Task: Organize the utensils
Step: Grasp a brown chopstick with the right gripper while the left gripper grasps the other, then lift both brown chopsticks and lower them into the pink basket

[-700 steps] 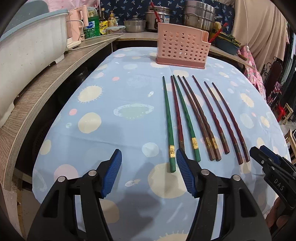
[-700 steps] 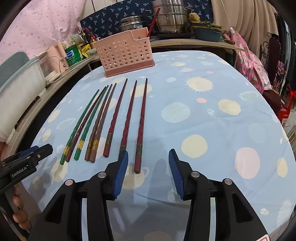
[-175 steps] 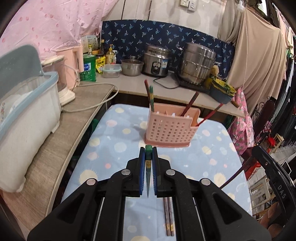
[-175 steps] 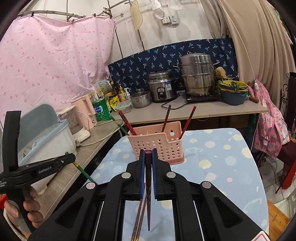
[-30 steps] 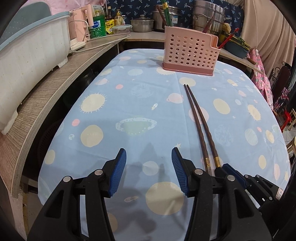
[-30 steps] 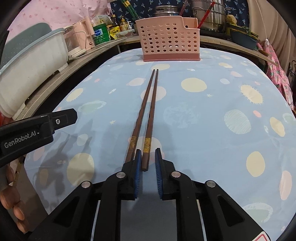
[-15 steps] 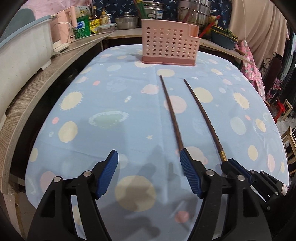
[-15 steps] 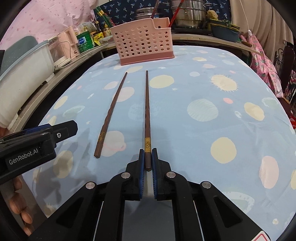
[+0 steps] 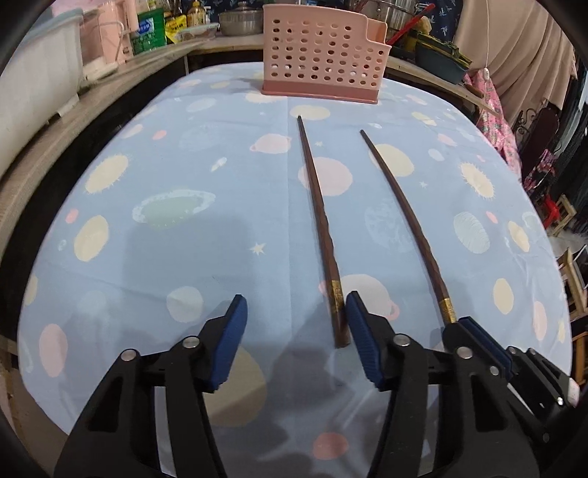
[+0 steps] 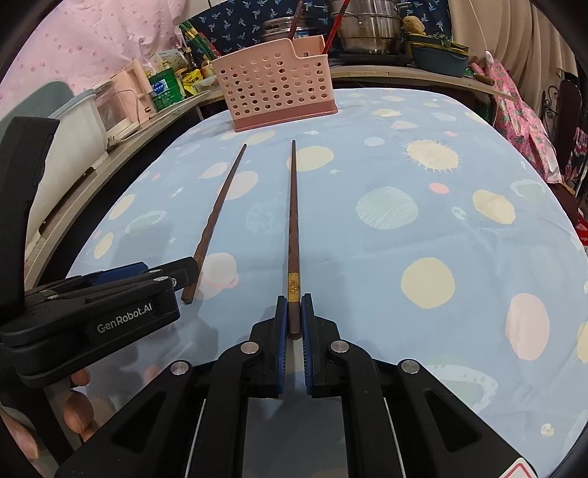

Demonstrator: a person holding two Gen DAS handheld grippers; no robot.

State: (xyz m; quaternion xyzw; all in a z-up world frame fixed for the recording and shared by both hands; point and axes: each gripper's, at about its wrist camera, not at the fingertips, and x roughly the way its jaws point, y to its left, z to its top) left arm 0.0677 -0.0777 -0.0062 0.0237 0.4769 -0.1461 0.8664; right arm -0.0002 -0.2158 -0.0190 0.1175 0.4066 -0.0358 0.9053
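Two brown chopsticks lie on the blue tablecloth. My right gripper [image 10: 293, 316] is shut on the thick end of the right chopstick [image 10: 293, 220], also seen in the left wrist view [image 9: 404, 213]. My left gripper [image 9: 296, 331] is open low over the cloth; the left chopstick [image 9: 319, 228] ends just inside its right finger [image 9: 362, 338]. That chopstick also shows in the right wrist view [image 10: 217, 217]. The pink perforated holder [image 9: 319, 59] stands at the far end with several chopsticks in it, also in the right wrist view [image 10: 275, 84].
A wooden counter [image 9: 55, 147] runs along the left with a white tub [image 9: 33, 77], bottles and a pink appliance. Pots and bowls [image 10: 371, 29] stand on the counter behind the holder. The table edge [image 9: 562, 301] drops off at right.
My left gripper has moved forward and right, so the left chopstick's end now sits beside its right finger. My right gripper stays shut on the right chopstick, which has shifted slightly.
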